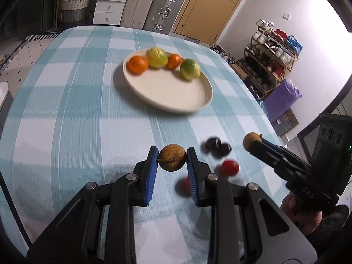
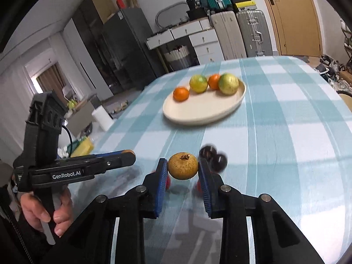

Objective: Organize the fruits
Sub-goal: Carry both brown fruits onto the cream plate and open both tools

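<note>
My left gripper (image 1: pixel 172 154) is shut on a brown round fruit (image 1: pixel 172 160), held just above the checked tablecloth. My right gripper (image 2: pixel 183 161) is shut on a second brown round fruit (image 2: pixel 182 167). Each gripper shows in the other's view: the right gripper (image 1: pixel 256 143) with its fruit (image 1: pixel 250 140), the left gripper (image 2: pixel 131 155) from the side. Beyond them a cream plate (image 1: pixel 176 92) carries two oranges (image 1: pixel 137 65) and two yellow-green citrus fruits (image 1: pixel 190 69). Two dark fruits (image 1: pixel 218 147) and red cherry tomatoes (image 1: pixel 230 167) lie on the cloth by the grippers.
The table (image 2: pixel 286 121) wears a blue and white checked cloth and ends close on the right in the left wrist view. Suitcases (image 1: pixel 162 8), white drawers and a wooden door stand behind it. A shelf of cups (image 1: pixel 272 50) is off to the right. A hand (image 2: pixel 41 211) holds the left gripper's handle.
</note>
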`<state>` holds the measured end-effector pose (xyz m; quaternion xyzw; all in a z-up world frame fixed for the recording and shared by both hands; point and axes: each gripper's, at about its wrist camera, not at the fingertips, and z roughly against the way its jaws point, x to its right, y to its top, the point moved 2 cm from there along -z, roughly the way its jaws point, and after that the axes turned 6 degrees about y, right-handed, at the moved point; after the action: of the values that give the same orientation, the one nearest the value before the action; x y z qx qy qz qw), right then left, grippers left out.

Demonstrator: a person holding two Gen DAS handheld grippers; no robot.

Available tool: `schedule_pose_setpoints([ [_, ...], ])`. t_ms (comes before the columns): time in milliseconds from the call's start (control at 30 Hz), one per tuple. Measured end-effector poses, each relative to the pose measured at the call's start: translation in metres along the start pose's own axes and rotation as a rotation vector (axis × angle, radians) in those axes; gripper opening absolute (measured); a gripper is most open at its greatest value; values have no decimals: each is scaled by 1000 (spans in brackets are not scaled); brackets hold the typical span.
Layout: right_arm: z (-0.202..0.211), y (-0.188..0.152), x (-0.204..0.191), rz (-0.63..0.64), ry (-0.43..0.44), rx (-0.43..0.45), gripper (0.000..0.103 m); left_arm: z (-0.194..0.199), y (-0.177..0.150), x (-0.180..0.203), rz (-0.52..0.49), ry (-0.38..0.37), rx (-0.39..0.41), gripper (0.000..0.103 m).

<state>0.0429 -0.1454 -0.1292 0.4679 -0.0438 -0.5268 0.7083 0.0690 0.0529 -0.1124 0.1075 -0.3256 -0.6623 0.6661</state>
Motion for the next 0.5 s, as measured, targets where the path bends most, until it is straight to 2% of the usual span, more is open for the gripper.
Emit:
schedule_pose_setpoints([
  [267, -14, 46, 17, 34, 14, 12, 29, -21, 54, 3, -3, 28, 0, 23],
  [500, -45, 83, 23, 89, 33, -12, 29, -47, 104, 1, 9, 5, 7, 23],
])
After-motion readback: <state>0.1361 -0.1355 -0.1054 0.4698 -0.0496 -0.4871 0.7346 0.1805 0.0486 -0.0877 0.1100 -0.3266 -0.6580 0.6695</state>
